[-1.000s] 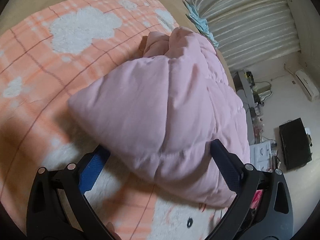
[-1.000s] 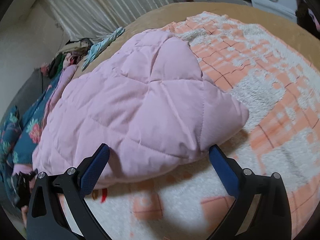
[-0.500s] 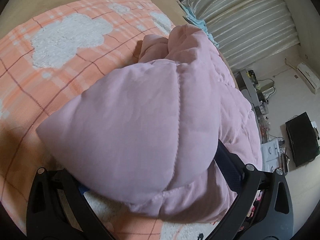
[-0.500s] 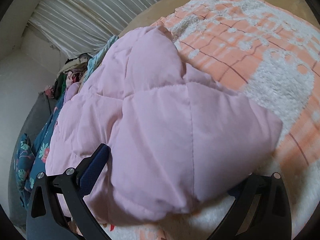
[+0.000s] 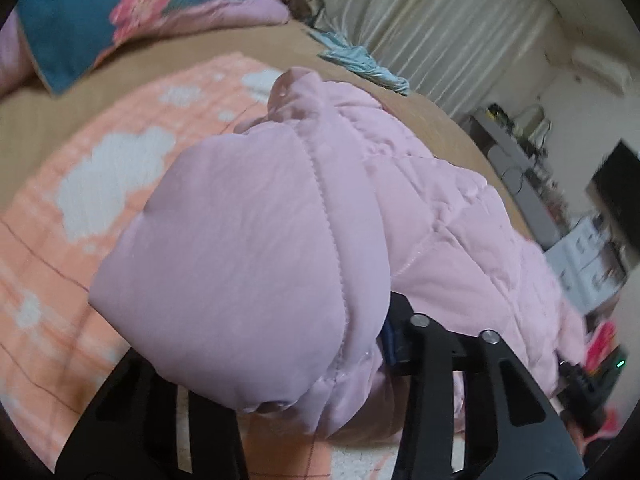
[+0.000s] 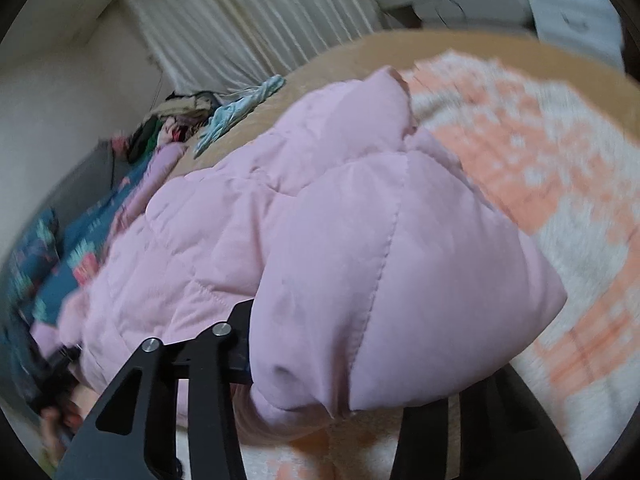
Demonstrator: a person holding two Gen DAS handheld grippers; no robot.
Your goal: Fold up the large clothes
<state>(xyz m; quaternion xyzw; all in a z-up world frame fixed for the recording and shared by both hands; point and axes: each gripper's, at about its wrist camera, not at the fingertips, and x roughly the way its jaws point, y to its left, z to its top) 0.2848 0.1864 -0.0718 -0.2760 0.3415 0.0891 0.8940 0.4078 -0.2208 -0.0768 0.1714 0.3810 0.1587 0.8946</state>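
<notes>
My left gripper [image 5: 316,364] was closing on a puffy corner of the pink quilted jacket [image 5: 248,264], the fabric bulging up between the jaws and hiding most of the fingers, so I could see the padding pinched there. My right gripper [image 6: 340,380] was closing likewise on another corner of the jacket [image 6: 380,264], with that corner swelling over the jaws. The rest of the jacket lay on the orange-and-white checked blanket [image 5: 72,208], which spread over a tan bed cover [image 5: 120,80]. In the left wrist view the blanket lay open to the left of the jacket, giving free room that way; in the right wrist view the blanket [image 6: 540,168] lay open to the right. Along the bed's far edge a light blue cloth [image 5: 360,64] sat near the pale pleated curtain [image 5: 432,28]. A dark teal floral cover [image 5: 100,12] lay at one end of the bed, bounding that side. Beyond the bed edge stood a grey shelf with clutter [image 5: 516,152] and a black flat object [image 5: 616,188] on the floor. Both views were blurred, so finer detail was lost.
</notes>
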